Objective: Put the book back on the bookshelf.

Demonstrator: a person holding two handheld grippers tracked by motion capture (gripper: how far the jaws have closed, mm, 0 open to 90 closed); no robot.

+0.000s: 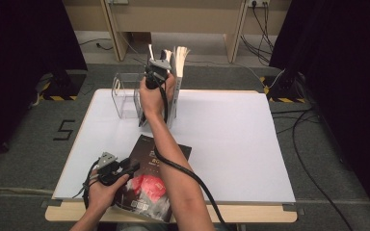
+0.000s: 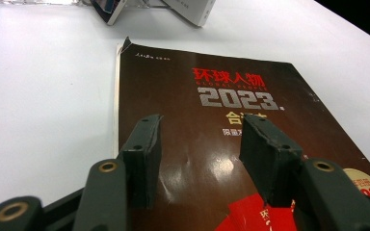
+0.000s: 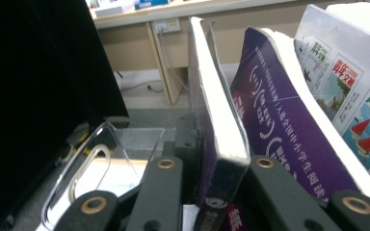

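Observation:
A dark brown magazine with red and silver lettering lies flat near the table's front edge. My left gripper hovers low over its cover, open, with nothing between the jaws. At the back, my right gripper reaches into a row of upright magazines. A dark-covered magazine with white page edges stands between its jaws, which sit loosely on either side of the spine. A purple magazine leans just to the right of it.
A clear acrylic holder stands at the back left of the white table, with the magazines at its right end. A white illustrated magazine leans behind the purple one. Black curtains flank the table; a wooden desk stands behind.

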